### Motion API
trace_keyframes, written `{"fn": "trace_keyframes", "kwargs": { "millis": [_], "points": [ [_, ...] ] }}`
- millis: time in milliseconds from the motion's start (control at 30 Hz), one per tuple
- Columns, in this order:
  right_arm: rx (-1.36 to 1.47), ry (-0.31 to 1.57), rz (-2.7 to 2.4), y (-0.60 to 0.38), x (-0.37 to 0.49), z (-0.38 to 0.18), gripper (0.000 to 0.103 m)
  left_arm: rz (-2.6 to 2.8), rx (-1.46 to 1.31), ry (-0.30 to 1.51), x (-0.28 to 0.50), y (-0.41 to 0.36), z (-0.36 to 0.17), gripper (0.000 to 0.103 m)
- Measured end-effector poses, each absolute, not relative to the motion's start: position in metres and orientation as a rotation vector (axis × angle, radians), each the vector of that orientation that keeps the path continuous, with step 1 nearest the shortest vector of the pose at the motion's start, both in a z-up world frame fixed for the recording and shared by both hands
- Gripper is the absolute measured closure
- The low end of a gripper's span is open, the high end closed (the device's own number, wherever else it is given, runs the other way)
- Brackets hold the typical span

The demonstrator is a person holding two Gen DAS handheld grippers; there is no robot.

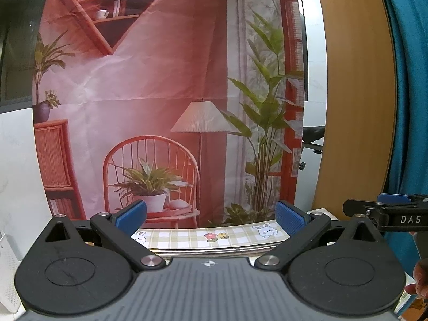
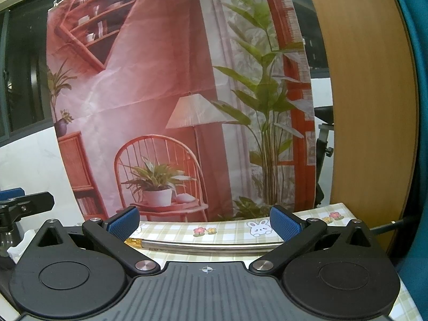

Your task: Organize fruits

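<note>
No fruit shows in either view. My left gripper (image 1: 211,218) is open and empty, held level above the far edge of the table, pointing at a printed backdrop. My right gripper (image 2: 204,220) is open and empty too, at about the same height. The right gripper also shows at the right edge of the left wrist view (image 1: 388,211). The left gripper shows at the left edge of the right wrist view (image 2: 24,203). The table carries a checked cloth (image 2: 230,230) with rabbits and flowers.
A metal rail (image 2: 203,246) runs along the table just past my fingers. A pink printed backdrop (image 1: 160,93) hangs behind the table. A wooden panel (image 2: 369,107) and a teal curtain (image 1: 409,93) stand at the right. A white object (image 1: 8,267) stands at far left.
</note>
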State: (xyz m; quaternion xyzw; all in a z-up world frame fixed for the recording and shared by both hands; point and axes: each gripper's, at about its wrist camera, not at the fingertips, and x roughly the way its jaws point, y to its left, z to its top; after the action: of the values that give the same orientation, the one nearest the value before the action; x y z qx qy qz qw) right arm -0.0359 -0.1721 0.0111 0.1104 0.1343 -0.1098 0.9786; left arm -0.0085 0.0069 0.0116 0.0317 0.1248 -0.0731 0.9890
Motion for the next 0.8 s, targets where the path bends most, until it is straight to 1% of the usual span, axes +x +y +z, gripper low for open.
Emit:
{"fn": "trace_keyframes", "kwargs": {
  "millis": [800],
  "points": [
    [0.222,0.270,-0.221,-0.1721,-0.0367,0.0107,0.000,-0.148,0.056,0.254,-0.0092,0.0072,0.0149,0.000]
  ]
}}
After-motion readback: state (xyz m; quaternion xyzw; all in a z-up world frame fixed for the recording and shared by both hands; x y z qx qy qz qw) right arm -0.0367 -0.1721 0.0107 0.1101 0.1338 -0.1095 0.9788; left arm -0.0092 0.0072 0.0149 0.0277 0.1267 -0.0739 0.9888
